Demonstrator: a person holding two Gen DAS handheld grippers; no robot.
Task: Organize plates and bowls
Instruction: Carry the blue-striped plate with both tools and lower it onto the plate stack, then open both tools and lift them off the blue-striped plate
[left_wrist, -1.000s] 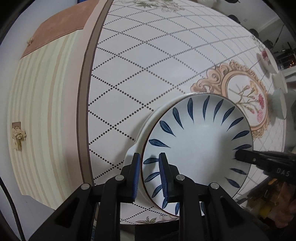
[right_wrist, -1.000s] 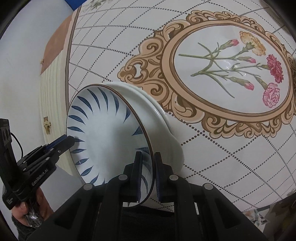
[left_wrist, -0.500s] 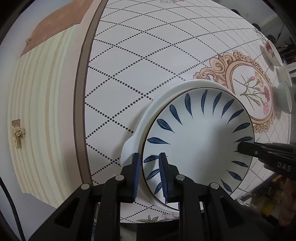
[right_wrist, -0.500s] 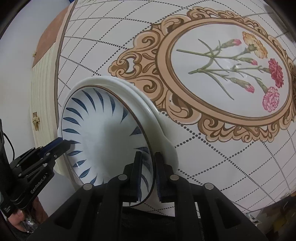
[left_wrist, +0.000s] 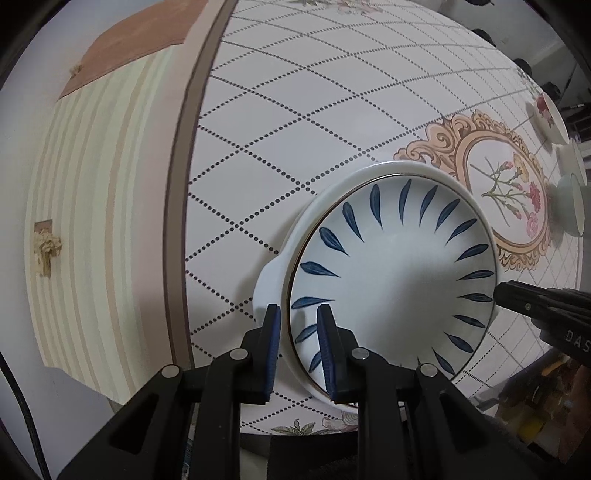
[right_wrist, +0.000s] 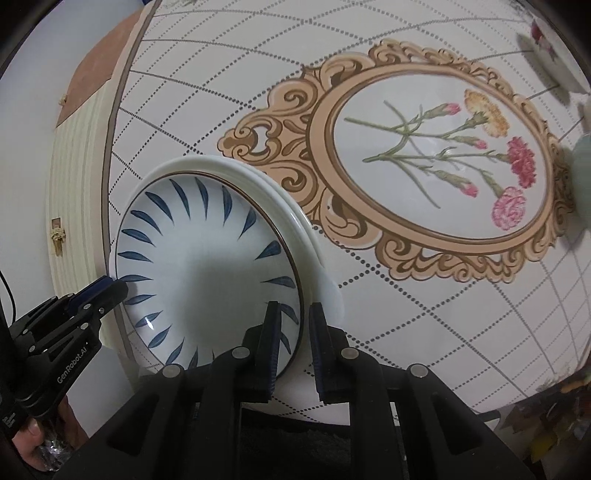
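On the floral tablecloth, a blue-leaf plate nests in a white eared dish; left gripper and right gripper each clamp the plate's rim on opposite sides.

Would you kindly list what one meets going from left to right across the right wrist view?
Left gripper at the plate's left rim → blue-leaf plate → white dish under it → ornate carnation medallion printed on the tablecloth → pale green bowl at the right edge.

Right tool astride blue-leaf plate rim
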